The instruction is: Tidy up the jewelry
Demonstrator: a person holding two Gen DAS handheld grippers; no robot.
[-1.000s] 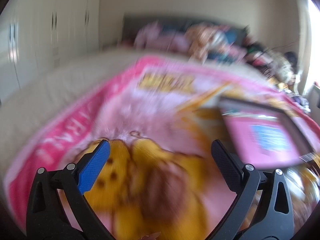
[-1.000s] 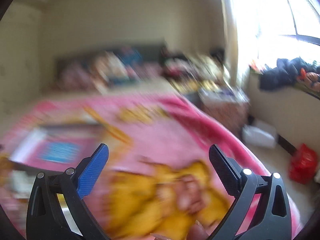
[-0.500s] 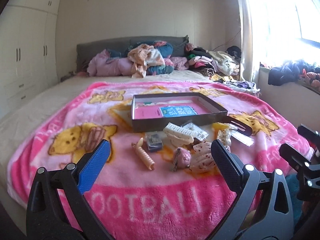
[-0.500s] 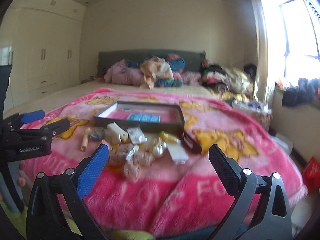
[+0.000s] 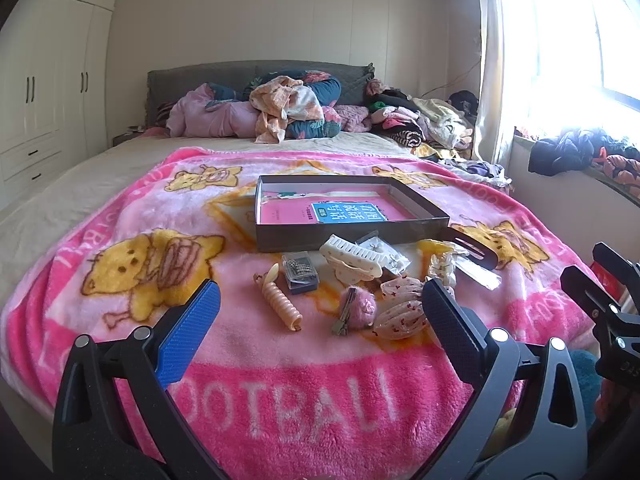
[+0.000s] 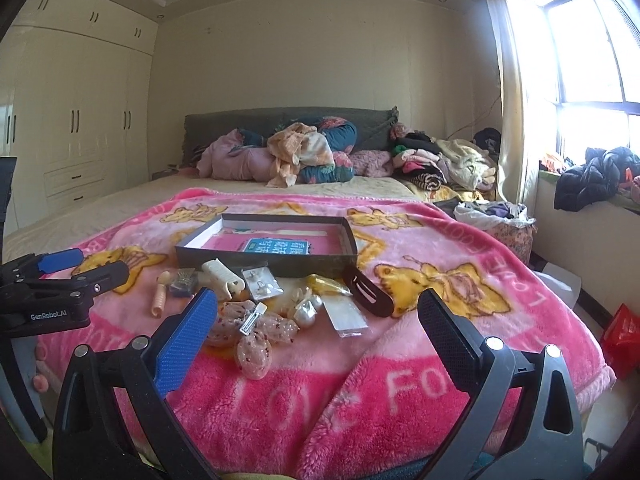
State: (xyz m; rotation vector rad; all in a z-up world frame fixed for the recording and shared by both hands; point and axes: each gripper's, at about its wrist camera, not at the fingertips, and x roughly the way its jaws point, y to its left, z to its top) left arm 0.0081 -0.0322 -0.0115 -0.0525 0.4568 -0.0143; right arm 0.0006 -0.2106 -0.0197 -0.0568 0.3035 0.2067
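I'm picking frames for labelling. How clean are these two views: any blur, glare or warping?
Left wrist view: sharp, the hair clips and box read clearly; the window is blown out white, and fisheye bends the wardrobe. Right wrist view: also sharp, slightly hazy, window overexposed, corners vignetted black.

Beyond both pairs of fingers lies a fluffy, matt fleece blanket [image 5: 304,368]. Between the left fingertips sit a ridged, smooth peach plastic spiral hair tie [image 5: 282,305], a fuzzy pink pompom clip [image 5: 360,307] and a glossy cream plastic claw clip [image 5: 352,258]; the cardboard box [image 5: 352,234] is matt.
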